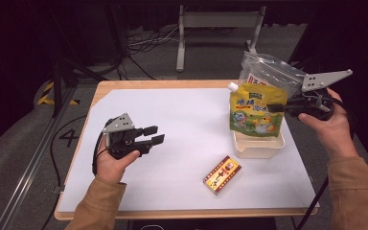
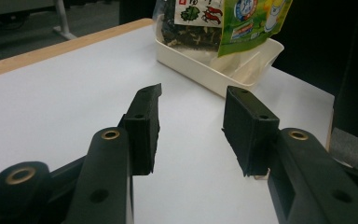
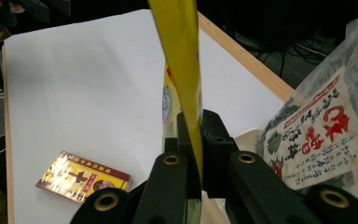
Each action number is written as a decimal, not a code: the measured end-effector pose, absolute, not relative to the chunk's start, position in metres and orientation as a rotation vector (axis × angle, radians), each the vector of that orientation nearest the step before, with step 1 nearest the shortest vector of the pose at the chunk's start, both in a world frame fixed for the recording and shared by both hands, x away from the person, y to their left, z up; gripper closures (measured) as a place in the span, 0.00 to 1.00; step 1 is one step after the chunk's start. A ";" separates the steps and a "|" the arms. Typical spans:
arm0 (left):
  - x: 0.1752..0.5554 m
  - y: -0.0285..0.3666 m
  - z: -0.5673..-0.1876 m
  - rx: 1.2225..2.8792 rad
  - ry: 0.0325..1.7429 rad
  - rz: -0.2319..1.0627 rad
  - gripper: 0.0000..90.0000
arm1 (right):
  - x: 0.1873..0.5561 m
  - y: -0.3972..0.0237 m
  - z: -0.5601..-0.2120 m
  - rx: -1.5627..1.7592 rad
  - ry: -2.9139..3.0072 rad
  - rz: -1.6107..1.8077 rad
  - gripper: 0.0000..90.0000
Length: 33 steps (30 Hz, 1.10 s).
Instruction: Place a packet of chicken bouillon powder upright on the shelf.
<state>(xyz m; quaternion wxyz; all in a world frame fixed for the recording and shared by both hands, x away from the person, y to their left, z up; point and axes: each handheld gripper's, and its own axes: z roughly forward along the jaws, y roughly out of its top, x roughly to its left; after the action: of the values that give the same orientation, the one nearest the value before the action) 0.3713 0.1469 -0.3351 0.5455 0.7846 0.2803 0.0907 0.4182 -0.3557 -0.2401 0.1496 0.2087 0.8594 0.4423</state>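
Note:
My right gripper (image 1: 274, 108) is shut on the edge of a yellow-green spouted pouch (image 1: 253, 111), which hangs upright with its bottom in a white tray (image 1: 258, 144). In the right gripper view the pouch's yellow edge (image 3: 182, 60) runs up between the shut jaws. A clear bag with a red-lettered label (image 1: 268, 72) stands in the tray behind the pouch. My left gripper (image 1: 154, 134) hovers over the left part of the table, open, with nothing between its fingers (image 2: 142, 126). A red and gold box (image 1: 222, 174) lies flat on the white sheet near the front.
A white sheet (image 1: 182, 120) covers most of the wooden table (image 1: 124, 85). Beyond the far edge are a metal stand (image 1: 215, 21) and cables on the floor. In the left gripper view the tray (image 2: 200, 70) sits ahead of the jaws.

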 end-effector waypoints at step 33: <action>0.374 0.135 -0.340 1.894 0.653 0.147 0.58 | 0.437 -0.369 -0.276 0.732 2.485 1.203 0.98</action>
<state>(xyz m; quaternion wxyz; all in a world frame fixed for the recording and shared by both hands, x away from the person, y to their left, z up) 0.3738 0.1351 -0.3398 0.5367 0.7956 0.2741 0.0616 0.4370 -0.3687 -0.2759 0.1421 0.2536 0.8613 0.4168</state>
